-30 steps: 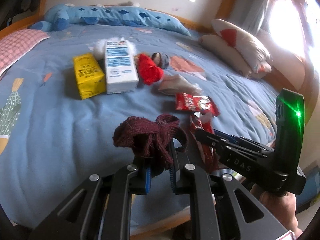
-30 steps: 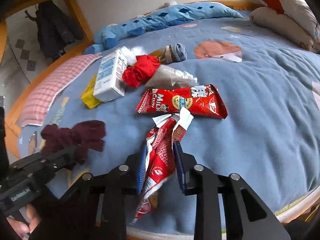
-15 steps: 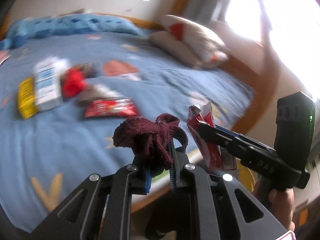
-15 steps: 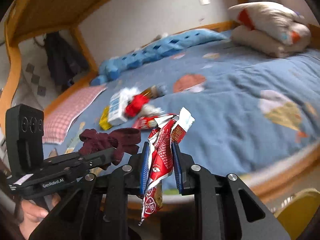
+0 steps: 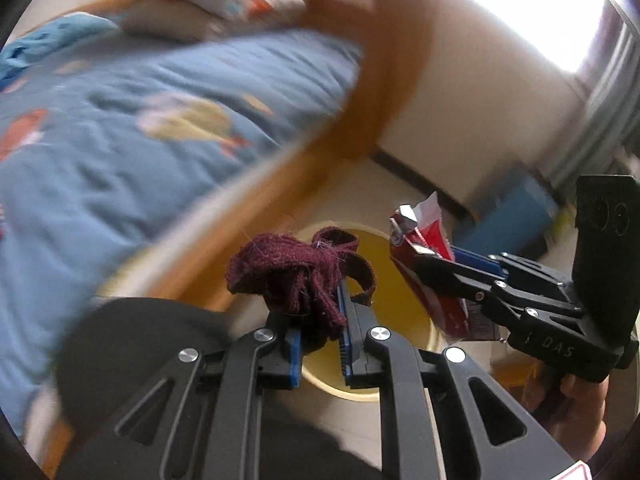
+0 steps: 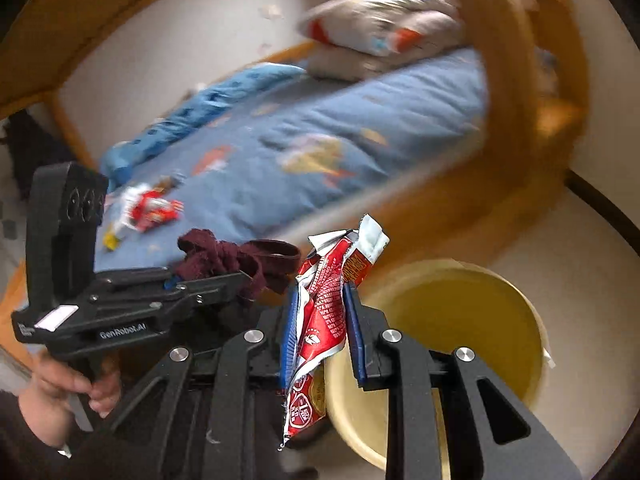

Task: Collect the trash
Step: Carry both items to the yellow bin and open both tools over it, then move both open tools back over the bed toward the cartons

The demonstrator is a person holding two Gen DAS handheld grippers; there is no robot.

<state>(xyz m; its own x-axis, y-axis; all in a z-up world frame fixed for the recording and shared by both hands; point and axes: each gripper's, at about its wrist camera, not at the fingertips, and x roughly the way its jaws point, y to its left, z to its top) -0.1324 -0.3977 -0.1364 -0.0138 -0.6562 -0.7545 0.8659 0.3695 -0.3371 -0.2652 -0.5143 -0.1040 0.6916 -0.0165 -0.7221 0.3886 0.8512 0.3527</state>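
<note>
My left gripper (image 5: 320, 316) is shut on a crumpled maroon knit cloth (image 5: 296, 272) and holds it over a yellow bin (image 5: 400, 320) on the floor beside the bed. My right gripper (image 6: 324, 320) is shut on a torn red snack wrapper (image 6: 324, 308), held at the near rim of the same bin (image 6: 460, 312). Each gripper shows in the other's view: the right one with its wrapper (image 5: 424, 264), the left one with its cloth (image 6: 236, 260). Both hold their loads side by side above the bin.
The blue bed (image 5: 120, 140) with its wooden frame (image 5: 376, 80) is to the left and behind. More trash, a red wrapper among it (image 6: 152, 208), lies far back on the bed. Pillows (image 6: 380, 36) sit at the bed's end. A blue box (image 5: 516, 216) stands by the wall.
Both grippers have swung away from the bed and down toward the floor, still holding the cloth and the wrapper. The yellow bin has come into view beneath them.
</note>
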